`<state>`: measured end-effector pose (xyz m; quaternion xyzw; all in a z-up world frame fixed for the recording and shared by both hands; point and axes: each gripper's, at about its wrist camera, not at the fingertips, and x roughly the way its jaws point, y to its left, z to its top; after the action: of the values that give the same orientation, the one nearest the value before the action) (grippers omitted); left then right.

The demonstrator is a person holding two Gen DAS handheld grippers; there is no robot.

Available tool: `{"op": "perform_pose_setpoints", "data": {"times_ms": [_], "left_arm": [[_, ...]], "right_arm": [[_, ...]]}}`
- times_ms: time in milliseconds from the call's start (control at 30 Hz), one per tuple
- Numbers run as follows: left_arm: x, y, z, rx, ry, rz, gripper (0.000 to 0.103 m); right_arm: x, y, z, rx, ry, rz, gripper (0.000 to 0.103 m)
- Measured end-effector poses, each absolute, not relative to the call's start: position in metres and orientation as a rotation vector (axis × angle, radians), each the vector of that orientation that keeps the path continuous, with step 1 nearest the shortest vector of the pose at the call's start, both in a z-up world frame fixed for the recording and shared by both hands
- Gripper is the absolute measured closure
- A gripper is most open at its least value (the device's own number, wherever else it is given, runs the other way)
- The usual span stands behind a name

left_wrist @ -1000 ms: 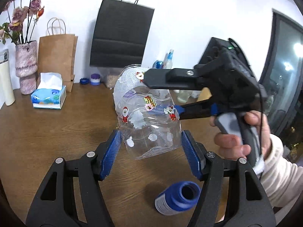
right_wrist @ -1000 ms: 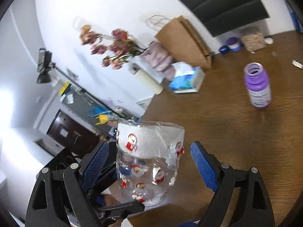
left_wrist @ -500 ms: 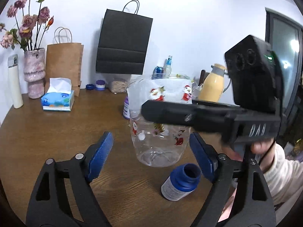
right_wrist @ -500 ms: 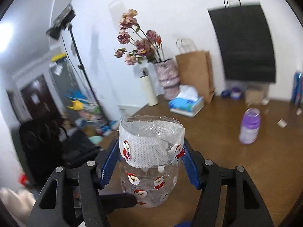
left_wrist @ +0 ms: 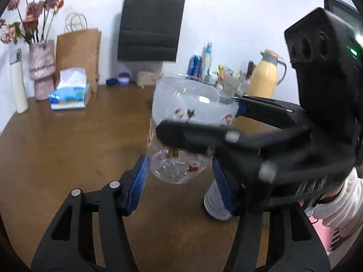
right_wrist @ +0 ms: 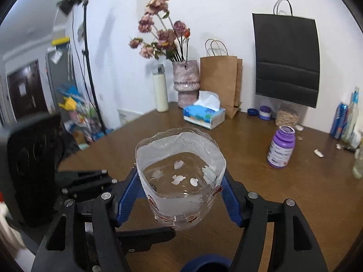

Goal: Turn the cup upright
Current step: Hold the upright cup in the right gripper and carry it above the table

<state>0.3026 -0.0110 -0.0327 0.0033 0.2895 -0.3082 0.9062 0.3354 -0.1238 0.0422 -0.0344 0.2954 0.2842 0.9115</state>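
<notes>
Brown wooden desk [right_wrist: 283,192] against a white wall, holding a brown paper bag [right_wrist: 219,81] and a blue tissue box [right_wrist: 204,115]. Clear plastic cup with Santa stickers and a white mesh band [right_wrist: 181,181]: mouth up, clamped between the blue pads of the right tool [right_wrist: 180,195], raised off the desk. Left tool [left_wrist: 180,181]: jaws wide, flanking the cup's base without visible contact. Judgement: flip essentially complete; setting the cup down and releasing it remain.

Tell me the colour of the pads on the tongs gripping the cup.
Blue pads, on black arms, pressed against the clear cup. Best seen in the right wrist view.
</notes>
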Motion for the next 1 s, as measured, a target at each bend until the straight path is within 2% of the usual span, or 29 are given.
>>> {"op": "perform_pose_setpoints", "data": {"times_ms": [167,300,367,467,700,1000], "left_arm": [[0.298,-0.015,-0.051,0.043,0.621,-0.621,0.049],[0.293,-0.01,-0.022,0.012,0.513,-0.6,0.045],[0.298,-0.007,-0.013,0.004,0.489,-0.578,0.041],[0.314,0.001,-0.005,-0.024,0.479,-0.548,0.041],[0.312,0.006,-0.021,0.009,0.494,-0.514,0.043],[0.268,0.004,-0.024,0.004,0.488,-0.524,0.044]], "right_arm": [[0.332,-0.121,0.018,-0.088,0.674,0.579,0.031],[0.321,-0.11,0.052,-0.219,0.56,0.58,0.031],[0.32,-0.104,0.067,-0.239,0.519,0.62,0.031],[0.327,-0.093,0.075,-0.261,0.478,0.672,0.031],[0.351,-0.095,0.053,-0.123,0.573,0.759,0.029],[0.281,-0.082,0.053,-0.262,0.46,0.639,0.029]]}}
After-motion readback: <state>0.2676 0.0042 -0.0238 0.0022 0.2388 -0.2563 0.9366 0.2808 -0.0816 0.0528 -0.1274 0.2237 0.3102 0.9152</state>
